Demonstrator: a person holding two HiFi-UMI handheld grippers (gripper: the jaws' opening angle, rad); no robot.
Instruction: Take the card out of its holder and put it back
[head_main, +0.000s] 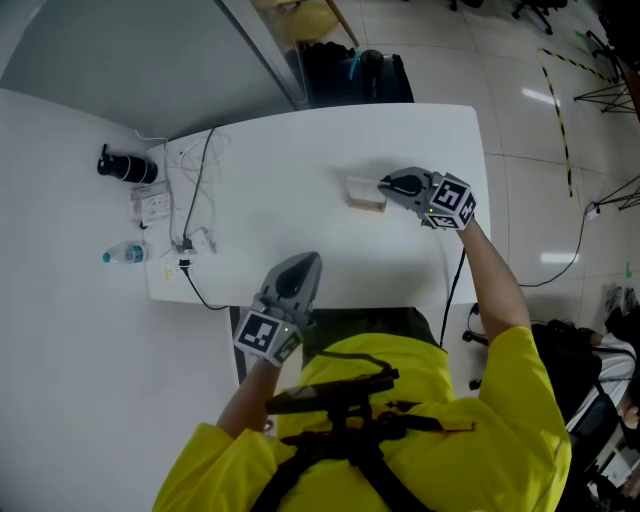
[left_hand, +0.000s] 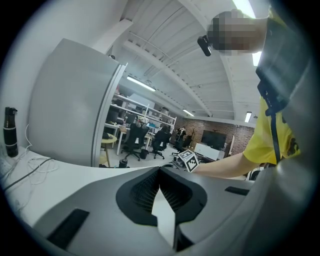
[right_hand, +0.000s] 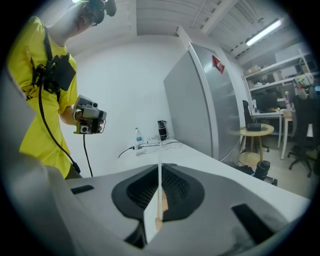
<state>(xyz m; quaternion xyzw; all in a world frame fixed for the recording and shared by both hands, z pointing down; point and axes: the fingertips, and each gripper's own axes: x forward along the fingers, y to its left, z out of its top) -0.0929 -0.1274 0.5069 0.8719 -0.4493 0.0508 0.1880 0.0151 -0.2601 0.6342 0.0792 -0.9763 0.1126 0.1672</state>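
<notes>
Card (right_hand: 160, 186), pinched in the right gripper's (head_main: 384, 185) fingers at its holder (head_main: 366, 196) on the counter's (head_main: 290, 165) right side, is risking dragging that holder along, because the left gripper's (head_main: 309, 261) shut, empty fingers are not steadying it.

Smooth matt white table (head_main: 300, 170); the holder (head_main: 366, 194) looks like pale wood.

Head view looks down; both gripper views skim the shared table (head_main: 300, 160).
</notes>
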